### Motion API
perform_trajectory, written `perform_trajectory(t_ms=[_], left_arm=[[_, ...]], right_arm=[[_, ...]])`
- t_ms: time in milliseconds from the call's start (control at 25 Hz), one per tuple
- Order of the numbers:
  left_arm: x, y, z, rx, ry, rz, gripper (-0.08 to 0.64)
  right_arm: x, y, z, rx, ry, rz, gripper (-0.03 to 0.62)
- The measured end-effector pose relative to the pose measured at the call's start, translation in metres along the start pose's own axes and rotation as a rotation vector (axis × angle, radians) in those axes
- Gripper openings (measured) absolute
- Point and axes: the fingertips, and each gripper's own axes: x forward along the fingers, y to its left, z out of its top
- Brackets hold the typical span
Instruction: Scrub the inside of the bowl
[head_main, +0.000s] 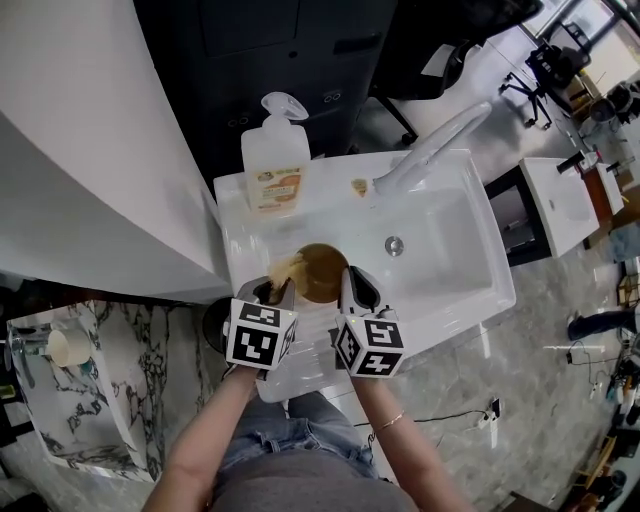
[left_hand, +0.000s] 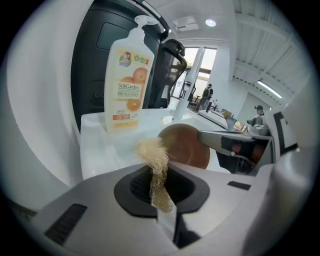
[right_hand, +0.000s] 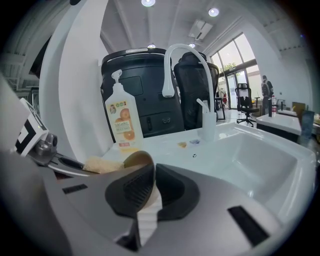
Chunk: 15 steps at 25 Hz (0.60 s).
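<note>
A brown bowl (head_main: 320, 270) is held tilted over the left part of the white sink (head_main: 470, 290). My right gripper (head_main: 352, 291) is shut on its rim; in the right gripper view the bowl's edge (right_hand: 136, 161) runs down between the jaws of the right gripper (right_hand: 152, 191). My left gripper (head_main: 273, 291) is shut on a pale fibre scrubber (left_hand: 155, 165), whose tuft (head_main: 285, 268) sits at the bowl's left rim. In the left gripper view the left gripper (left_hand: 159, 189) points at the bowl (left_hand: 186, 146), just beyond the tuft.
A pump bottle of orange dish soap (head_main: 274, 166) stands on the sink's back left ledge. The faucet (head_main: 432, 150) reaches over the basin, with the drain (head_main: 394, 245) beneath it. A curved white wall (head_main: 90, 150) rises at the left.
</note>
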Motion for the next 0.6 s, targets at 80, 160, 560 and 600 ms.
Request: perform_trajectory(t_ms=[80,160,560,600], left_arm=[[-0.001,0.003,0.004,0.007,-0.009,0.009,0.040],[-0.002,0.005,0.008,0.009,-0.024,0.012,0.040],[-0.013,0.018,0.037,0.003,-0.134,0.042,0.040],[-0.014,0.019,0.040,0.000,-0.148,0.044,0.040]], right_arm=[[0.001,0.000,-0.001,0.006,0.006,0.003,0.023],[0.004,-0.001,-0.002,0.011,0.014,0.000,0.023],[0.018,-0.006,-0.014,0.024,0.068,-0.020,0.022],[0.020,-0.006,-0.015,0.026,0.076,-0.020,0.023]])
